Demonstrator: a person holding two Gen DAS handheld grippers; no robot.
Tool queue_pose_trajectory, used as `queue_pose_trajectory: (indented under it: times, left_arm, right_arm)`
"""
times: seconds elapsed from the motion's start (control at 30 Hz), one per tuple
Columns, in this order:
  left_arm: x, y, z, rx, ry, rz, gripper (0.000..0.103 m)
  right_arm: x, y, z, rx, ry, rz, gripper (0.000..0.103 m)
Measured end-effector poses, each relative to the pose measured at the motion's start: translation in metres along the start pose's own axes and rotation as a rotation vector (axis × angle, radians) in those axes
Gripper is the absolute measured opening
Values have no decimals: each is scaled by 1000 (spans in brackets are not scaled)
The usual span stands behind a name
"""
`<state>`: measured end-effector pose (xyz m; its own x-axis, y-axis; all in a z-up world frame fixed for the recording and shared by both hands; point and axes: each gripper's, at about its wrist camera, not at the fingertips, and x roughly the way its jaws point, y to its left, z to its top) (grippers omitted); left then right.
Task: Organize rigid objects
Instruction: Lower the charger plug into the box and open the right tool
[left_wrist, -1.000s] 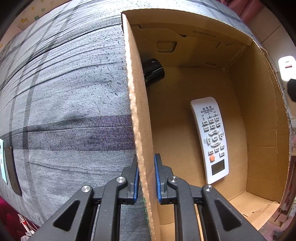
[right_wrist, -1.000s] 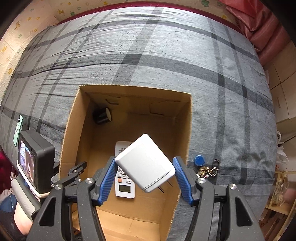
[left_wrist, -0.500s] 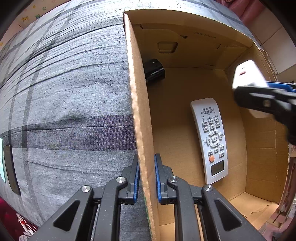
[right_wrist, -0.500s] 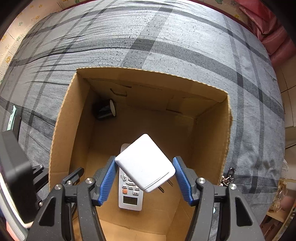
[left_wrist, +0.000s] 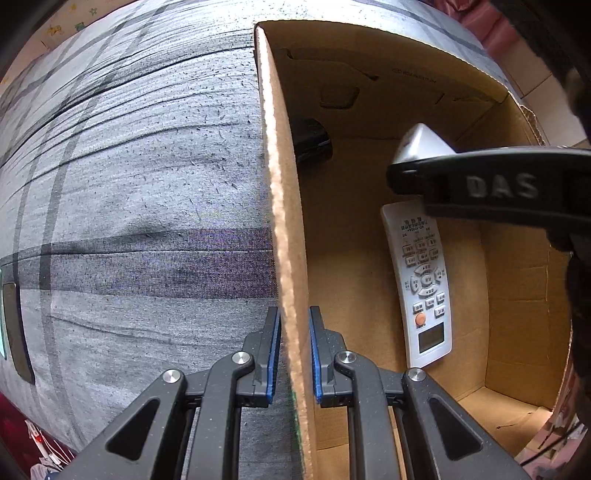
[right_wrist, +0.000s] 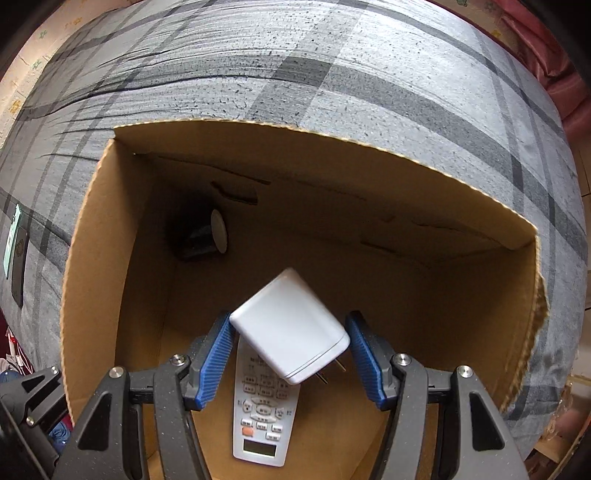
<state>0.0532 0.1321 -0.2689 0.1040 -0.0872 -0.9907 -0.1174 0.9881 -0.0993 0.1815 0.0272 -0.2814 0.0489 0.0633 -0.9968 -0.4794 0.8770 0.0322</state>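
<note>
The left hand-held gripper (left_wrist: 291, 354) is clamped on the left wall of the cardboard box (left_wrist: 286, 221), which sits on a bed with a grey plaid cover (right_wrist: 332, 74); the right hand-held gripper (right_wrist: 290, 347) grips a white plug-in charger (right_wrist: 290, 328) by two opposite corners, prongs showing, over the open box; on the box floor lie a white remote (right_wrist: 264, 413) and, in the far left corner, a black cylinder (right_wrist: 205, 236).

Grey plaid bedcover (right_wrist: 369, 66) spreads wide; dark phone in mint-green case (right_wrist: 16, 254) lies at its left edge; red curtain fabric (right_wrist: 546, 40) upper right.
</note>
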Motion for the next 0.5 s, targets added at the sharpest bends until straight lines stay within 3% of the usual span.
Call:
queue_pose_trajectory:
  times: [0.5]
  left_arm:
    - [1,1,-2,-15,-4,1,15]
  right_arm:
    - [10,-7,6,-4,5,29,68]
